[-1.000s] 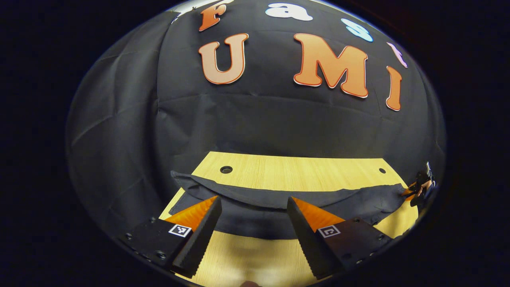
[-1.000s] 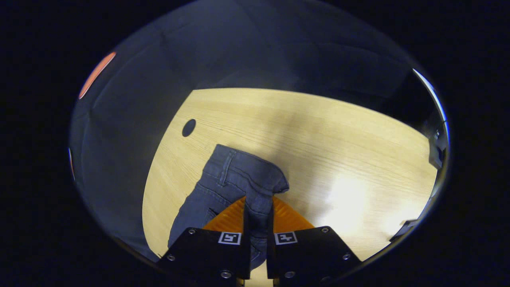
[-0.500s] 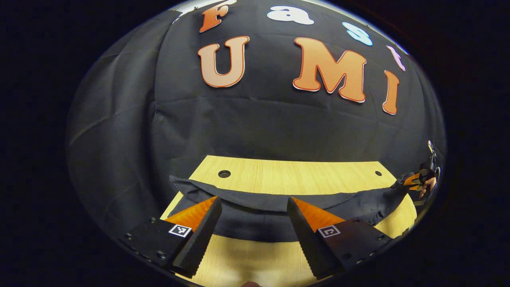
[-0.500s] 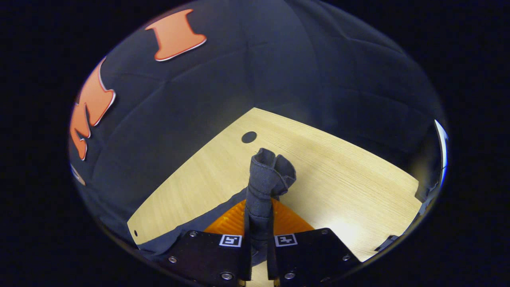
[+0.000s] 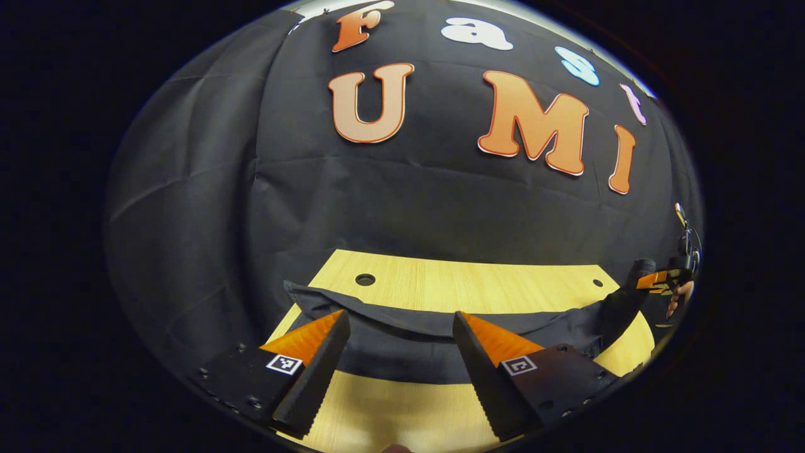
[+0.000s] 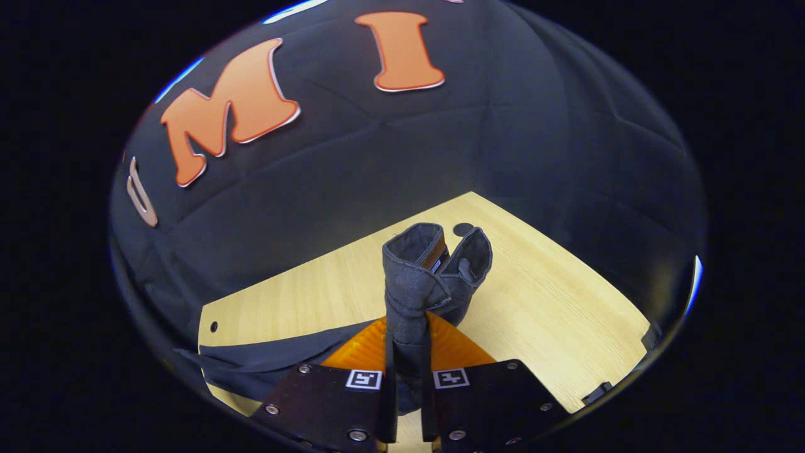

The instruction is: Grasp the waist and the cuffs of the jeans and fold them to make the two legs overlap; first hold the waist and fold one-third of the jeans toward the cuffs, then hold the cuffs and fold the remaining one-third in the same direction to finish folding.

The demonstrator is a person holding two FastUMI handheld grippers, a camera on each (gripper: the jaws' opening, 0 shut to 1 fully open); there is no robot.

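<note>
Pinching the waist of the jeans between pressed-together jaws, the right gripper holds that end lifted off the worktop. From the waist, the jeans run lengthwise across the worktop toward the left gripper, whose spread jaws hover just over the cuff end, nearer the cuffs.

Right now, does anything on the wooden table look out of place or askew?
Nothing looks damaged or spilled. The dark denim jeans lie stretched across the light wooden table. Their waist end stands bunched upright in the shut right gripper, lifted off the table. The left gripper hovers open over the jeans.
</note>
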